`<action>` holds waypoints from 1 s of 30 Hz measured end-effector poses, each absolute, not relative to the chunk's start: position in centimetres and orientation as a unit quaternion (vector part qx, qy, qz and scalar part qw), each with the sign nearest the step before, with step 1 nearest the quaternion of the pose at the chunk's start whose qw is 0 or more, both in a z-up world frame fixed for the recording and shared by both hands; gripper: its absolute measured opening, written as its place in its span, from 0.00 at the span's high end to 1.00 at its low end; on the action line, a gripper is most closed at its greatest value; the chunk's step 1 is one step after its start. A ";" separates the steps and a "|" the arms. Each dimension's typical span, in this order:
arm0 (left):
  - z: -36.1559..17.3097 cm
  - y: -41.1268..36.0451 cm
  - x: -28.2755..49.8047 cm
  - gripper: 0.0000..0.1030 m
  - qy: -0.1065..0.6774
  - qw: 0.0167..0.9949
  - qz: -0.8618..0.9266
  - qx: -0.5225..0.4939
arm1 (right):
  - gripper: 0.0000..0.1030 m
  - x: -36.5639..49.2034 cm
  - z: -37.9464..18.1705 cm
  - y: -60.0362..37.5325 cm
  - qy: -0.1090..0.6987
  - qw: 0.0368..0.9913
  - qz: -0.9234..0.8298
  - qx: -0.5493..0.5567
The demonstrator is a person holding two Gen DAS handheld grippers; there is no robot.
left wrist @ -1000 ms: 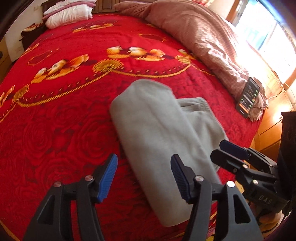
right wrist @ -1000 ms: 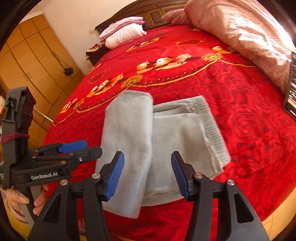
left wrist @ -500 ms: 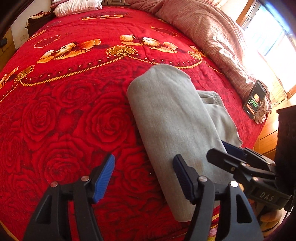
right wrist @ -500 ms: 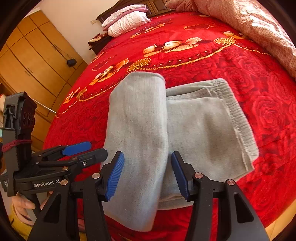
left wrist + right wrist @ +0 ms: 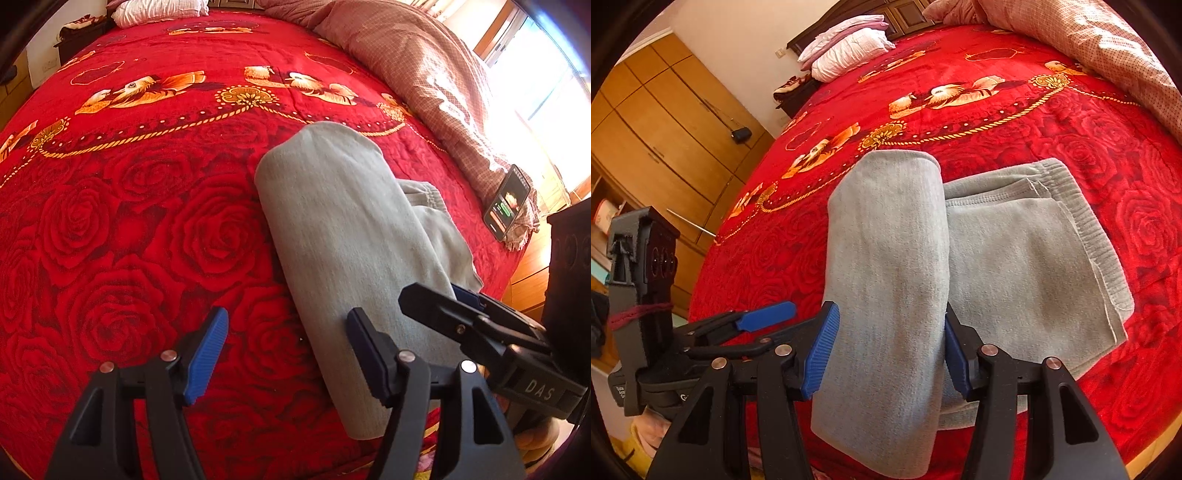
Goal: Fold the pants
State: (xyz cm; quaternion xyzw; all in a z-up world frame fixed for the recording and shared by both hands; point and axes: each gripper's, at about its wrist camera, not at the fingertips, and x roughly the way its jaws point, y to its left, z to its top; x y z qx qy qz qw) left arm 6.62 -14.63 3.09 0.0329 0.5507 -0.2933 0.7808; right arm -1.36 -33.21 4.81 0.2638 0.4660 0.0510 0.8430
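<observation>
Grey pants (image 5: 886, 280) lie folded on a red bedspread (image 5: 129, 229) near the bed's near edge. The right gripper (image 5: 886, 350) straddles the top fold, fingers spread. The left gripper (image 5: 286, 354) hovers open just left of it.

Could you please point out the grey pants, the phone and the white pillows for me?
grey pants (image 5: 886, 266), right wrist view, on the folded-over leg panel.
phone (image 5: 508, 201), left wrist view, middle of its lit screen.
white pillows (image 5: 849, 55), right wrist view, on the lower pillow's front face.
</observation>
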 end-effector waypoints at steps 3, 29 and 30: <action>3.1 -14.6 6.6 0.32 0.550 0.780 -0.296 0.031 | 0.49 -1.1 4.9 -32.9 0.467 0.845 0.049 0.258; 5.6 -16.1 6.0 0.32 0.524 0.780 -0.341 0.028 | 0.89 -3.0 11.5 -39.3 0.383 0.903 -0.012 0.195; 5.7 -16.6 6.0 0.32 0.523 0.779 -0.346 0.030 | 0.89 -3.1 11.4 -39.8 0.383 0.903 -0.018 0.195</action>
